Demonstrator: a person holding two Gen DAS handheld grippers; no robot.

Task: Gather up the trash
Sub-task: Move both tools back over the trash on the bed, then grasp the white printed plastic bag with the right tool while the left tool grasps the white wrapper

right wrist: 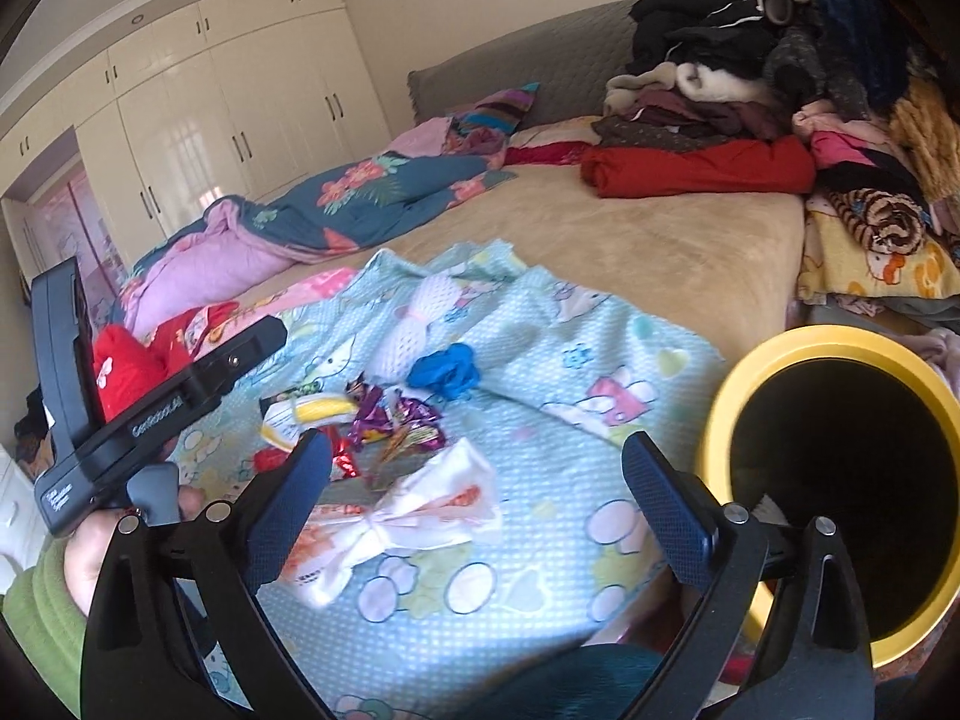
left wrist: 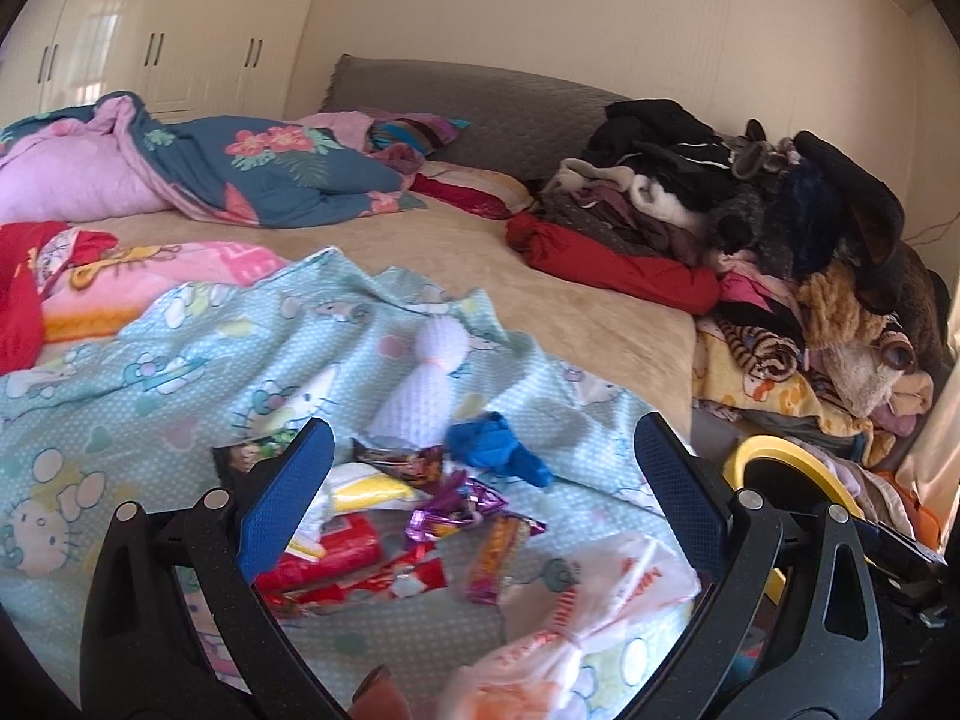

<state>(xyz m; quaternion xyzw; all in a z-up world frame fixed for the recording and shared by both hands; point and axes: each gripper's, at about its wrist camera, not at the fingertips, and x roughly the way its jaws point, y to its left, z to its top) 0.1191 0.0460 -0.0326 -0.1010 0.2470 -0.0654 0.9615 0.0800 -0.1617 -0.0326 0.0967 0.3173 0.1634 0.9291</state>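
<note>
Trash lies heaped on a pale blue cartoon blanket (left wrist: 180, 348) spread over the bed (left wrist: 540, 276), and both grippers hover over it with their fingers spread wide and nothing between them. Between the left gripper (left wrist: 483, 456) fingers and just beyond their tips sit a red wrapper (left wrist: 336, 558), a purple foil wrapper (left wrist: 456, 507), a yellow-and-white packet (left wrist: 366, 489) and an orange wrapper (left wrist: 495, 552). Slightly farther out lie a crumpled blue glove (left wrist: 498, 447) and a white foam net (left wrist: 426, 384). A knotted white plastic bag (left wrist: 600, 618) with orange print lies close in, toward the left gripper's right-hand finger.

From the right gripper (right wrist: 477, 462), that same white bag (right wrist: 408, 516) lies between the fingers, untouched, with the wrappers beyond the left-hand fingertip. A yellow-rimmed bin (right wrist: 720, 414) with a dark inside stands just outside the right-hand finger, beside the bed. Left of the fingers, a hand (right wrist: 96, 546) in a green sleeve grips the other gripper's handle. Piled clothes (right wrist: 750, 90) sit far beyond, at the bed's head.
</note>
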